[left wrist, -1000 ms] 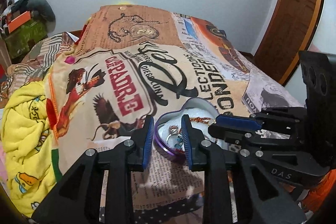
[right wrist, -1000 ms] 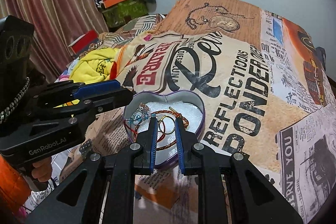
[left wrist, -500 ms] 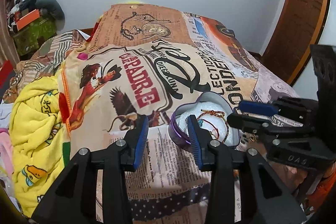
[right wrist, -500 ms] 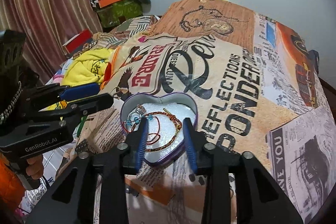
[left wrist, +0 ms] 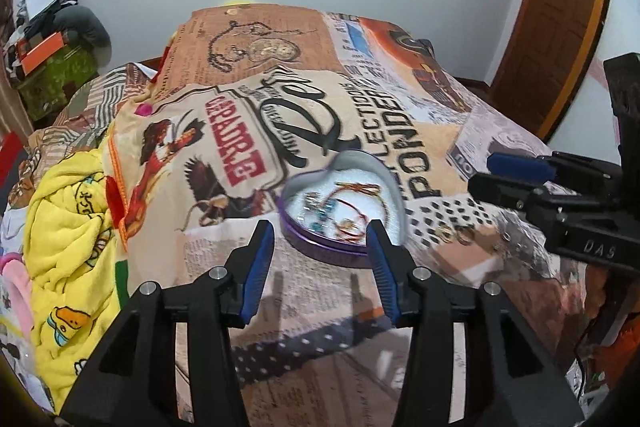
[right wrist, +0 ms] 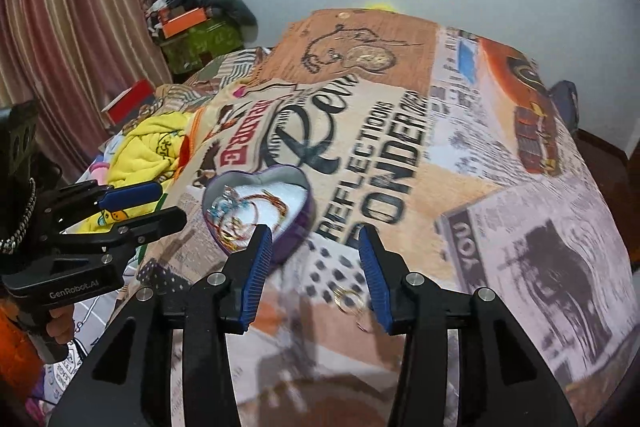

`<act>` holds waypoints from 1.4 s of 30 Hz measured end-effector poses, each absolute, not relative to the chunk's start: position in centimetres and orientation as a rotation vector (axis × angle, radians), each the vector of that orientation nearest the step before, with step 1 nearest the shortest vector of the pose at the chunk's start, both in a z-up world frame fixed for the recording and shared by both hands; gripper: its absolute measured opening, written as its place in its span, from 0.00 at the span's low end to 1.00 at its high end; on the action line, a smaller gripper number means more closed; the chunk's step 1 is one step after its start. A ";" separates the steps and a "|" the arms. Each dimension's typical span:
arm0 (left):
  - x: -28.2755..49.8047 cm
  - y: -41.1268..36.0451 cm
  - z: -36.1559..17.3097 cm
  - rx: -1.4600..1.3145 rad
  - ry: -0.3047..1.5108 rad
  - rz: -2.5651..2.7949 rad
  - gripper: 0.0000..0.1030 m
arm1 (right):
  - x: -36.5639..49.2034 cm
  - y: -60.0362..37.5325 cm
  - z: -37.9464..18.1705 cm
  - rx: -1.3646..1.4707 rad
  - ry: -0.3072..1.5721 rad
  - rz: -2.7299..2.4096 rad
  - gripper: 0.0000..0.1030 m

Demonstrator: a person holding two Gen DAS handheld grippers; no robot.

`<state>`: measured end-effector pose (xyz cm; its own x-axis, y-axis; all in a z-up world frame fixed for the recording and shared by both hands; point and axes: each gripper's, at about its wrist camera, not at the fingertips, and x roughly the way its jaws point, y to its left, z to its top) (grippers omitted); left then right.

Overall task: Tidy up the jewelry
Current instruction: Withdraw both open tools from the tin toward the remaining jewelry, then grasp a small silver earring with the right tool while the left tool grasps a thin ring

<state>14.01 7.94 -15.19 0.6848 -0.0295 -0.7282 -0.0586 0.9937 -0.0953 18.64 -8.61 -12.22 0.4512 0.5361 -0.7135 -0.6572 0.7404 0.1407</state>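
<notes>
A purple heart-shaped tin [left wrist: 394, 197] [right wrist: 298, 213] lies on the printed bedspread. It holds red and gold bracelets [right wrist: 276, 205] and small blue-beaded pieces [left wrist: 320, 205] on a white lining. My left gripper [left wrist: 320, 231] [right wrist: 168, 203] hovers just short of the tin's near wall; its jaws are opening and grip nothing. My right gripper [right wrist: 315, 233] [left wrist: 486, 173] hangs to the right of the tin, jaws also opening and holding nothing. Loose gold rings [right wrist: 348, 297] [left wrist: 448, 233] lie on the cloth by its right finger.
A yellow blanket [left wrist: 68, 227] is bunched at the bed's left edge. A green box with clutter [left wrist: 56, 75] stands at the back left by a striped curtain [right wrist: 60, 27]. A wooden door [left wrist: 560, 39] is at the right. A hand [right wrist: 56, 323] holds the left gripper.
Both grippers have pulled back from the tin and widened their jaws. The right gripper has shifted to the right, and loose rings on the bedspread have come into view.
</notes>
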 end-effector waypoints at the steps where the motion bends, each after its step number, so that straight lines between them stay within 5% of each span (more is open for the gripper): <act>1: 14.0 7.5 -15.2 -0.110 0.820 0.010 0.46 | 18.6 -9.3 -12.2 -0.158 0.817 0.730 0.40; 33: 16.5 -3.1 -20.7 -0.058 0.979 -0.190 0.45 | 18.3 -18.0 -19.2 -0.056 1.033 0.674 0.40; 36: 16.6 -3.2 -20.7 -0.064 0.973 -0.206 0.32 | 18.4 -17.4 -18.8 -0.061 1.003 0.693 0.35; 42: 17.1 -3.4 -21.2 -0.080 0.985 -0.240 0.30 | 18.3 -15.9 -19.2 -0.100 1.002 0.728 0.20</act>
<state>17.08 -3.35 -21.19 0.5290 -0.2367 -0.8149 0.1646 0.9707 -0.1752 18.33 -15.91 -19.19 0.3267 0.5107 -0.7953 -0.5986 0.7630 0.2441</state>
